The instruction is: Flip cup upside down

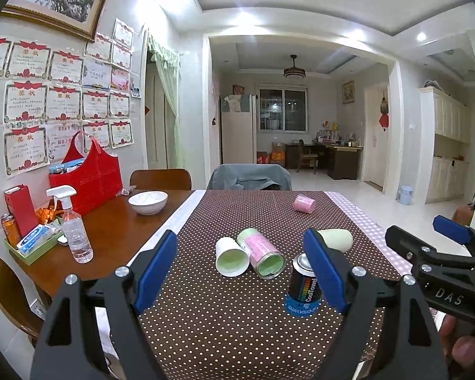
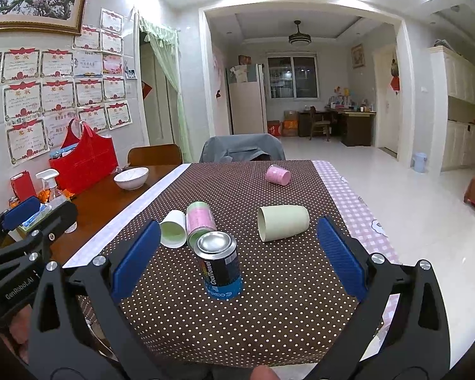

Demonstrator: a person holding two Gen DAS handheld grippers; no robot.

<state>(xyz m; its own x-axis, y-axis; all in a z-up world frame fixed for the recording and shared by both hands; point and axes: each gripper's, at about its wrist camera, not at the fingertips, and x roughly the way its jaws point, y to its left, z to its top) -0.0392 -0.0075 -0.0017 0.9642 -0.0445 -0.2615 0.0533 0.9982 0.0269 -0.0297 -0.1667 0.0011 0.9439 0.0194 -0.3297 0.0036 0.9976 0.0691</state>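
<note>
Both grippers (image 1: 243, 266) (image 2: 237, 255) agape; cups (image 2: 283, 226) toppled, probably empty.

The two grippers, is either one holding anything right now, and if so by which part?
Nothing is held. The left gripper and the right gripper are both open above the table; the CoolTowel can stands free between the right one's fingers, untouched.
</note>
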